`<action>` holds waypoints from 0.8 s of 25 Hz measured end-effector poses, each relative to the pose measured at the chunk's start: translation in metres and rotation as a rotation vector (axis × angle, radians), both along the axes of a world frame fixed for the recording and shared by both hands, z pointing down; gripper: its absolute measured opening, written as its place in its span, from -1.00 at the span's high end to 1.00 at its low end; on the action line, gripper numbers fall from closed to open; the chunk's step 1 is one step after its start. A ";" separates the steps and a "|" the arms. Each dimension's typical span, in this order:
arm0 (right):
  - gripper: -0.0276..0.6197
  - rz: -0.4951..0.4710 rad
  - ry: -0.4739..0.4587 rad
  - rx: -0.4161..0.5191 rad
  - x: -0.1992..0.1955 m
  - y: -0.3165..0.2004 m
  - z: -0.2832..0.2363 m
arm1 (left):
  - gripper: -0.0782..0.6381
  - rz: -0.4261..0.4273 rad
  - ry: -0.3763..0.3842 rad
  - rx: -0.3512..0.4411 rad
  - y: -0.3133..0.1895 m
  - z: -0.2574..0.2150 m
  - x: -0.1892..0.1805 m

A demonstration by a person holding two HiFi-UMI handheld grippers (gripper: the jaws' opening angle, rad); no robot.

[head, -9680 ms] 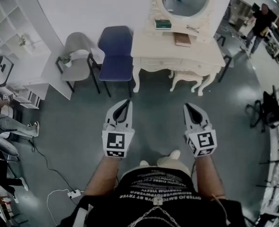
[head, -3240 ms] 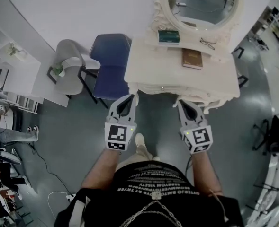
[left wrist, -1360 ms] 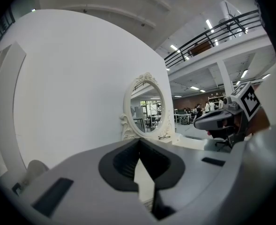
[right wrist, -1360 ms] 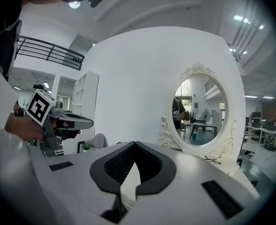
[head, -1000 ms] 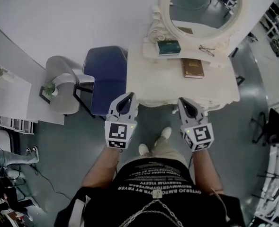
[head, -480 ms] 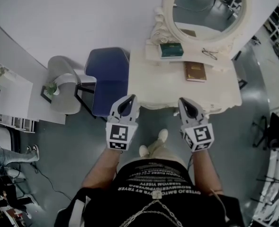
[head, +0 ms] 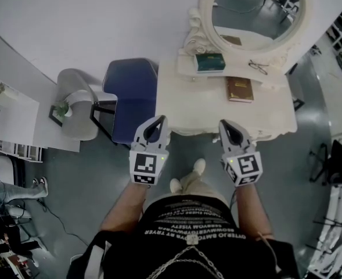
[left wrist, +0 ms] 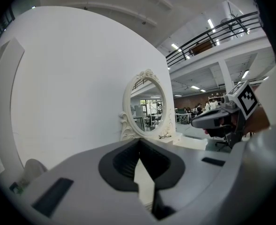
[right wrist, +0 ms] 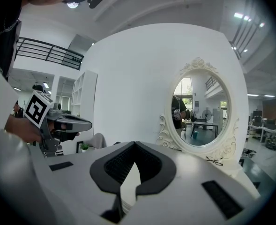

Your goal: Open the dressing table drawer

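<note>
Head view: cream dressing table (head: 223, 106) at 1 o'clock, its drawer front hidden from above; left tool (head: 158, 120) and right tool (head: 223, 124) near its front edge

Left gripper view: left tool (left wrist: 138, 143) pressed together, empty

Right gripper view: right tool (right wrist: 134, 146) pressed together, empty

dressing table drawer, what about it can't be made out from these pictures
- Front and handle of the drawer: the head view looks steeply down, so the top of the dressing table covers them.
- Left gripper view: the body of the left tongs blocks everything below the mirror.
- Right gripper view: the right tongs block the table's front likewise.
- Whether the drawer is shut or ajar: no view shows it.
</note>
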State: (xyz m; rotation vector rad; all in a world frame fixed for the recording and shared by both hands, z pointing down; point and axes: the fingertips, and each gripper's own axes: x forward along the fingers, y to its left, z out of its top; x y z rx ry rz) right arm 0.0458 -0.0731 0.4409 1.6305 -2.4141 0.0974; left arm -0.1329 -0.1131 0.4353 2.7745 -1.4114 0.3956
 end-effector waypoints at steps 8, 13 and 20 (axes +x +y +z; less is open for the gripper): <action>0.91 -0.008 0.004 -0.003 0.007 -0.013 0.003 | 0.77 -0.012 -0.001 -0.003 -0.012 -0.001 0.003; 0.91 -0.011 0.012 0.006 0.011 -0.020 0.004 | 0.77 -0.011 -0.001 -0.003 -0.019 0.000 0.009; 0.91 0.011 0.013 -0.013 0.018 -0.028 0.001 | 0.77 -0.003 0.001 -0.017 -0.026 0.005 0.016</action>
